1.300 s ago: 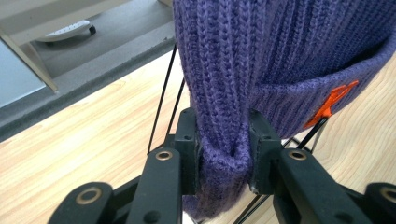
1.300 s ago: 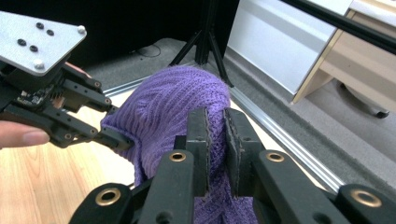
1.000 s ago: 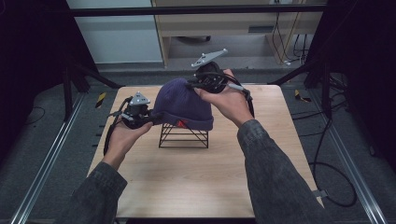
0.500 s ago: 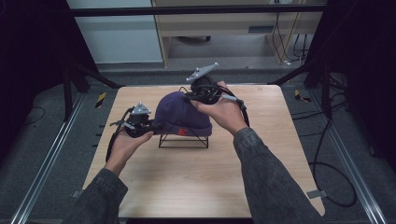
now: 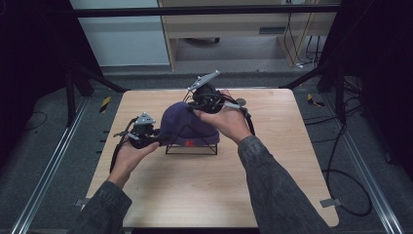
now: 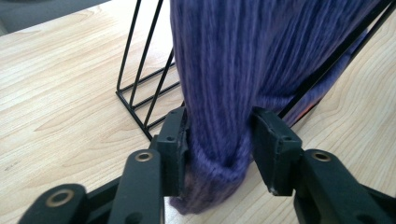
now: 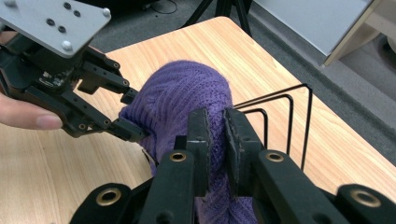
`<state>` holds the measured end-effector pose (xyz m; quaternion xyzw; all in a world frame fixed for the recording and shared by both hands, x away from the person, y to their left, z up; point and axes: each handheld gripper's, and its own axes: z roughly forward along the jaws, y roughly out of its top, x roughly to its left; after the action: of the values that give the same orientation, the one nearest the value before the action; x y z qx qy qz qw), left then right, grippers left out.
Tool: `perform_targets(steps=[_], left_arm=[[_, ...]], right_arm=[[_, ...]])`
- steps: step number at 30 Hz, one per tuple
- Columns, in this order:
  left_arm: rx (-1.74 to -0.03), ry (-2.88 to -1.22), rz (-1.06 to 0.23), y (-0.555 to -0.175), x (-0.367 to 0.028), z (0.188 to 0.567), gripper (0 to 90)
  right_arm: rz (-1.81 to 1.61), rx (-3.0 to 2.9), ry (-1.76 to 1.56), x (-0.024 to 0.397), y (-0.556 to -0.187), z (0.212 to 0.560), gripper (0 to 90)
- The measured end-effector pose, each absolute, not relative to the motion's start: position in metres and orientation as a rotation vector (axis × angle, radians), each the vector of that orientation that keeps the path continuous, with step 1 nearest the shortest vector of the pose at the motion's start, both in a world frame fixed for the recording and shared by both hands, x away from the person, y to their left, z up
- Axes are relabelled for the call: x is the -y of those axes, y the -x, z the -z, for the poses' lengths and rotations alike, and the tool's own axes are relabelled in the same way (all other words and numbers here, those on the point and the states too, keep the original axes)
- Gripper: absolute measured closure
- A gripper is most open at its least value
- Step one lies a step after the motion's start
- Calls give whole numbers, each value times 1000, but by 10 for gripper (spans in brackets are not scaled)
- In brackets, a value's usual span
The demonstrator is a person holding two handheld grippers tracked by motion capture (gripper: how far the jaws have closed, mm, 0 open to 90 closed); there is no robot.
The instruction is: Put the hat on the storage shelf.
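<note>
Wooden worktop [image 5: 204, 190], square, pale, standing on a dark floor with rails at either side. Near its middle, a black wire rack [image 5: 191, 145] with slanted rods, and draped over it a purple knitted hat [image 5: 187, 127] bearing a small red mark low on the near side.

Right gripper [image 5: 197, 105] at the far top of the hat, clenched on a pinch of knit: in the right gripper view a fold of purple yarn squeezed between nearly closed jaws. Left gripper [image 6: 219, 140] at the hat's left lower edge, beside the rack's foot; jaws just been opening, hem hanging between them, left pad touching the wool, right pad [image 6: 271, 140] slightly apart, so released or close to it rather than grasping.

Hat judged nearly settled on the rack, with letting go as the step in hand.

Risks from here:
- Knit loops snagging on a rod end or on a pad edge while withdrawing, dragging the hat askew.
- Light rack tipping or sliding if the right gripper pulls sideways before unclenching.
- Hem slumping onto the worktop once freed, leaving the hat lopsided.
</note>
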<state>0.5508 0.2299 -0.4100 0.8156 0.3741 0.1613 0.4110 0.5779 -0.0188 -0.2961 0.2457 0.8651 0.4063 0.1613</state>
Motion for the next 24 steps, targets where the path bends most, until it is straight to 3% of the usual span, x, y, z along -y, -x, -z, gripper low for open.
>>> perform_targets(steps=[16,24], left_arm=[[-971,-2001,-533,-535,-247,403,467],[-1097,-1933,-652,-516,-263,433,458]], right_arm=[[-1134,-2495,-673,6,-575,300,819],[-1126,-2496,-701,11,-576,305,819]])
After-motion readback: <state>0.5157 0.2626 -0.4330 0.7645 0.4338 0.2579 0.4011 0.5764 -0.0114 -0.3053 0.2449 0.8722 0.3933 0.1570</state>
